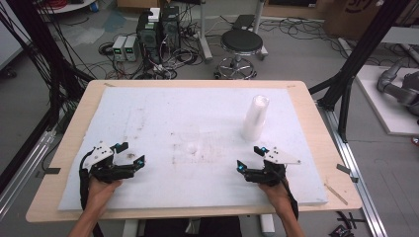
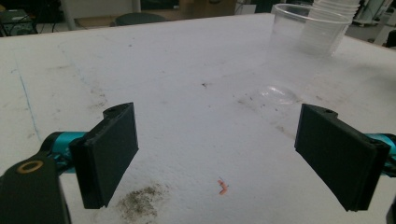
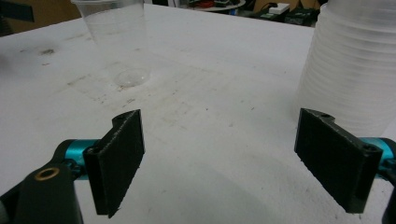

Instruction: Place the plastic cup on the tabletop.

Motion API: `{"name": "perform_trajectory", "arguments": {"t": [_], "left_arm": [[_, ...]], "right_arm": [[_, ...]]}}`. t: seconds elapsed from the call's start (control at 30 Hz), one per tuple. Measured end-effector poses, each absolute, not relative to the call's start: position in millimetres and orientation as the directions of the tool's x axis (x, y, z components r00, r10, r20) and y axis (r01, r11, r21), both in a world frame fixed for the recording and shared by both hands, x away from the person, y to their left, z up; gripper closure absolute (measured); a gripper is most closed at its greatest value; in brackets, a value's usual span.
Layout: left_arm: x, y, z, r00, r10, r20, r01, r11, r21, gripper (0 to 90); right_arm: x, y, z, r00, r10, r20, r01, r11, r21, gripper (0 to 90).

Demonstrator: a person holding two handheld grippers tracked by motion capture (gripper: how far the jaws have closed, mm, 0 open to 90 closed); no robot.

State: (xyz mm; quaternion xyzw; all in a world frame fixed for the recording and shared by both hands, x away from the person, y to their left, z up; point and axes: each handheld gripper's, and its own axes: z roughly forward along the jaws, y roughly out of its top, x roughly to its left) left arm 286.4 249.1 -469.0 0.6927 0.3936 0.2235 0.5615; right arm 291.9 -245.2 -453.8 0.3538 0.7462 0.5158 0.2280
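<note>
Start pose by the look of it: left gripper (image 1: 129, 154) & right gripper (image 1: 249, 158) rest on table (image 1: 306, 123), jaws wide open, holding nothing. Next probably right reaches to 12 o'clock for cup stack (image 1: 255, 117); single clear cup (image 1: 191, 140) stands near centre.

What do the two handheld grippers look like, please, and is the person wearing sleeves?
Both the left gripper and right gripper are black, with flat rectangular jaw pads, teal metal fittings, a grey three-cornered top plate and a trailing black cable. The forearms are bare, with no sleeves.

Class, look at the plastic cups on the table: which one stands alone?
The single clear cup near the table's middle; the others are nested in the tall stack to its right.
</note>
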Motion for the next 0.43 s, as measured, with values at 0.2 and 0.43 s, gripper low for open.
{"name": "perform_trajectory", "arguments": {"t": [0.2, 0.43], "left_arm": [[286.1, 245.7, -468.6, 0.588, 0.802, -0.101, 0.290, -0.092, 0.953, 13.1], [284.9, 244.6, -468.5, 0.582, 0.808, -0.088, 0.284, -0.101, 0.954, 13.2]], "right_arm": [[291.4, -244.7, -453.9, -0.648, 0.762, 0.009, 0.277, 0.225, 0.934, 15.9], [293.7, -244.7, -453.9, -0.640, 0.768, 0.034, 0.311, 0.218, 0.925, 15.9]]}}
